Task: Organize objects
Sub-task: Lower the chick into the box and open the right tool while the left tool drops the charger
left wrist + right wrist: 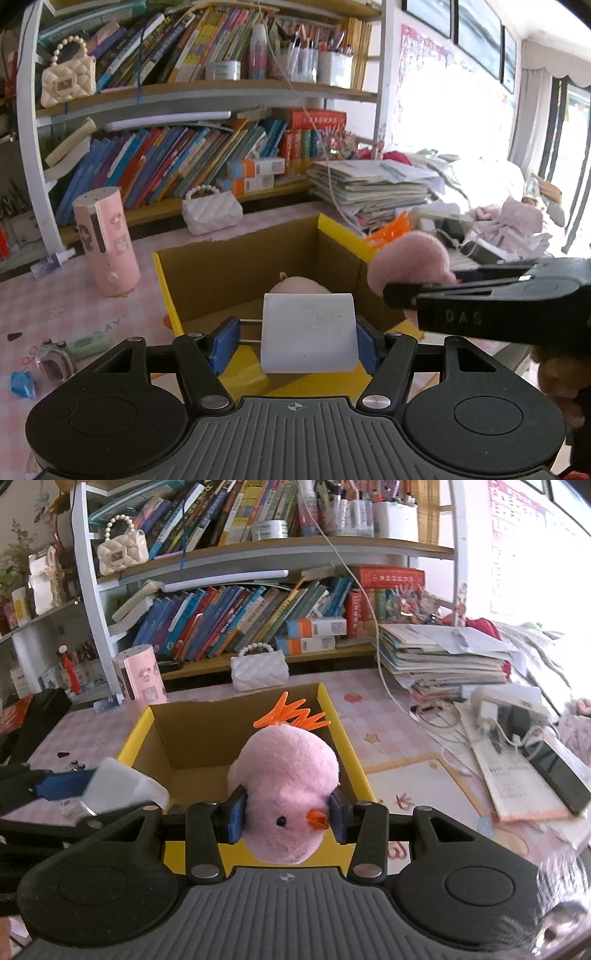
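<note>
The right claw (287,814) is clamped on a pink plush chick (286,794), its blue pads (236,818) pressing the toy's sides just behind the orange beak; the chick hangs over the near edge of an open cardboard box (192,738) with yellow rims. An orange hair clip (291,714) shows just beyond the toy's far end. The left claw (295,338) is clamped on a white rectangular block (308,332), held over the near part of the same box. Inside the box, past the block, lies a pale pink plush (299,286). In the left wrist view the right claw comes in from the right, carrying the chick above the box's right wall. The box sits on a table (388,716) with a pink checked cover. Left of the box stands a pink cylinder (107,243); beyond it a white quilted purse (212,214) sits near the bookshelf (184,96). A stack of papers (443,653) lies far right.
</note>
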### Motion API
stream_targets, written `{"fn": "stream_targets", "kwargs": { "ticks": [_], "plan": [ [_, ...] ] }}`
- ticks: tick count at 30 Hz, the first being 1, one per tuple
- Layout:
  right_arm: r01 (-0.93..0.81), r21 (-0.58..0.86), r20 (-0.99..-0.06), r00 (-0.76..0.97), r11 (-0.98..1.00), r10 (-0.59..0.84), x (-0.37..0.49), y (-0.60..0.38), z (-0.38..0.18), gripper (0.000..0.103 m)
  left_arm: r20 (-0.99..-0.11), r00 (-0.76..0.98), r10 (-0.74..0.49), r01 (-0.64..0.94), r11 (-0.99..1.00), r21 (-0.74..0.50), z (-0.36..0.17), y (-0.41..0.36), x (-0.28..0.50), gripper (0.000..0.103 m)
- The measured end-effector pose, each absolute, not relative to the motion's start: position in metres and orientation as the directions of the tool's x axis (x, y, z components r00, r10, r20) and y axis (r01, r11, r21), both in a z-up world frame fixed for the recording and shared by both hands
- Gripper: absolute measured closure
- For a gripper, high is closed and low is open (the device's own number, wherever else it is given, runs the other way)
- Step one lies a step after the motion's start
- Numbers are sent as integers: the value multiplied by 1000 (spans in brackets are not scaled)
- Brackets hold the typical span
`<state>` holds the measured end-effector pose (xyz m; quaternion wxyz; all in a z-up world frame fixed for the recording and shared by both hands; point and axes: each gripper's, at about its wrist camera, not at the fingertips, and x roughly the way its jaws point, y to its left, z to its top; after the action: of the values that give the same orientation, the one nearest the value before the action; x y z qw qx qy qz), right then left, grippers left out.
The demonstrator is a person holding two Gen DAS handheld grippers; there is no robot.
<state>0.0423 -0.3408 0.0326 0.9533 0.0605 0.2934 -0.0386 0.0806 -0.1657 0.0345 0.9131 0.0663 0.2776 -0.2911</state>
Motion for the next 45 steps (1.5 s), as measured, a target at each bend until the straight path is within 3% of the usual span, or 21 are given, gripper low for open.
{"fn": "stream_targets", "kwargs": {
  "ticks": [21,31,34,45],
  "plan": [
    [-92,48,-642,760,995,101,130,-338,10,62,-659,662,-357,510,859,48,-8,-194,132,38],
    [-196,35,-687,707,980,165,164,-323,-3,62,-624,697,-353,522,846,106,-7,-198,128,35],
    [-214,34,-690,701,976,178,173,-320,-3,62,-588,727,-354,509,853,116,0,-192,121,31],
    [-308,36,-731,641,951,236,199,-298,-9,62,-520,796,-309,380,925,31,21,-143,101,22]
  ]
}}
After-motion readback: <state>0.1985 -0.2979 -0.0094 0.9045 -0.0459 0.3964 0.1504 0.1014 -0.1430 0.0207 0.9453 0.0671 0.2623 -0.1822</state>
